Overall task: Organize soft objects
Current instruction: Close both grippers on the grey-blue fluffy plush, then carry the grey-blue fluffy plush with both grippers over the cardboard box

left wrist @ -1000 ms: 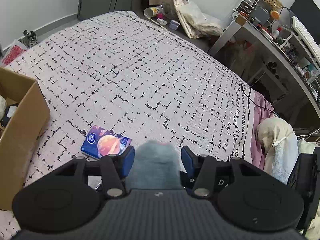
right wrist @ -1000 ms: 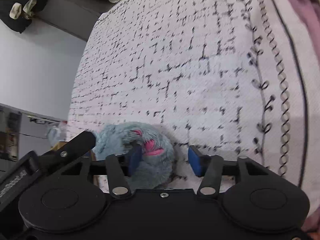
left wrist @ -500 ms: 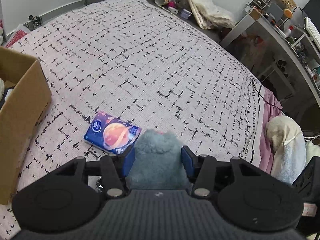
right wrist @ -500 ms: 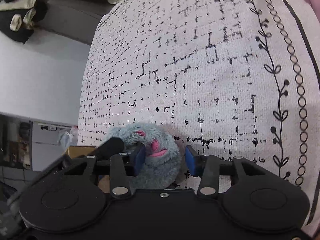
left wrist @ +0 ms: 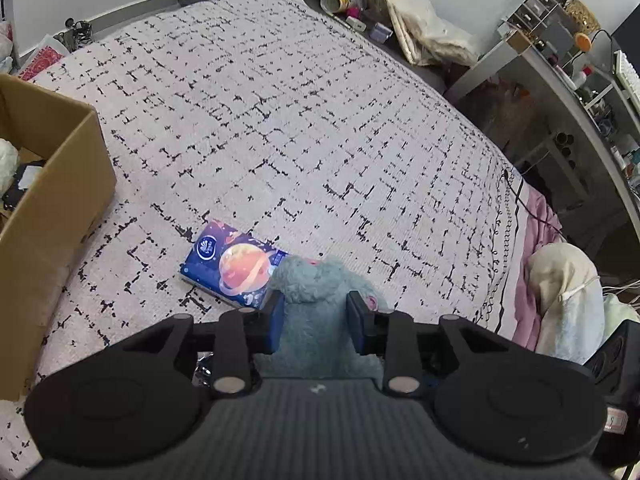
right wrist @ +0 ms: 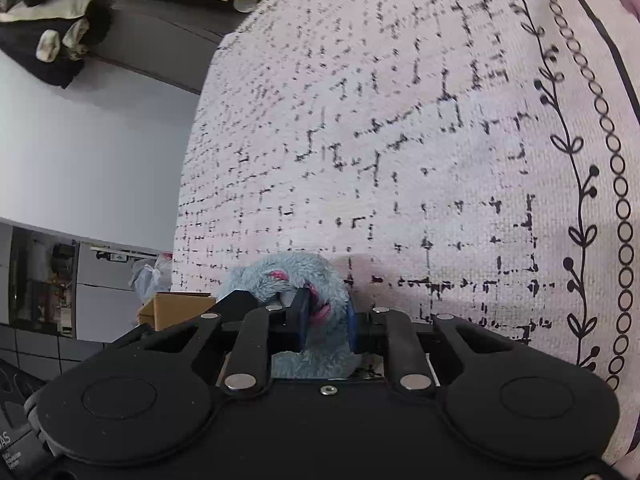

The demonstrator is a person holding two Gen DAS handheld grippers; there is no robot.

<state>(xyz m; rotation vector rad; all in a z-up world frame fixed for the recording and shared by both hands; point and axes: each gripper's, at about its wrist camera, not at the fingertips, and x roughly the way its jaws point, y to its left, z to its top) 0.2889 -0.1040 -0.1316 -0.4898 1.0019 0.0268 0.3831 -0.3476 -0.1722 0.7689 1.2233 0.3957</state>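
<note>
Both grippers' jaws are closing on the blue plush toy (left wrist: 316, 300), hiding its lower body: left gripper (left wrist: 316, 316) and right gripper (right wrist: 326, 322) pinch it beside the tissue pack (left wrist: 234, 262).

Even, soft daylight with faint shadows; strong fisheye bending at the edges; the right wrist view is slightly blurred

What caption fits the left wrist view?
Left gripper closing on blue plush beside tissue pack on bed.
</note>
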